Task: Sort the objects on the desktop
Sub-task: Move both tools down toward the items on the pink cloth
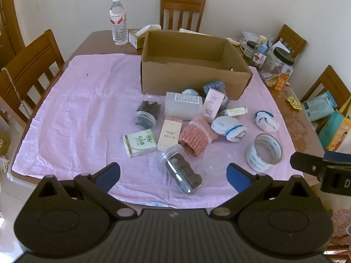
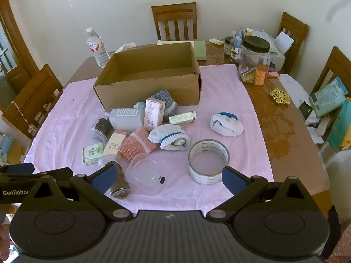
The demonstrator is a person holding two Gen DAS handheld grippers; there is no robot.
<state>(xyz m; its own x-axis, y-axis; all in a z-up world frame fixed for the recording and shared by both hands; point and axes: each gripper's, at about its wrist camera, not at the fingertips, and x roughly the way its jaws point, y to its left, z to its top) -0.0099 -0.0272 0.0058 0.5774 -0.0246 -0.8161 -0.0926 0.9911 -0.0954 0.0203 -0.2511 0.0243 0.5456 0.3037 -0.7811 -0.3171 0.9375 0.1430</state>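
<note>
A wooden desk (image 2: 278, 118) is seen covered by a pink cloth (image 1: 83, 109). An open, empty cardboard box (image 1: 193, 74) is set at the cloth's far side. In front of it a clutter is spread: a translucent bottle (image 1: 183, 106), a pink knitted piece (image 1: 196, 139), rolled white socks (image 2: 173, 139), a tape roll (image 2: 208, 161), a jar of dark pieces (image 1: 183, 172) lying on its side, and a green tissue packet (image 1: 140, 142). The left hand-held gripper (image 1: 173, 176) and the right hand-held gripper (image 2: 169, 179) are held above the near edge, jaws spread wide, nothing gripped.

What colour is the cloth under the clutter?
Pale pink cloth, clearest in the right wrist view.
</note>
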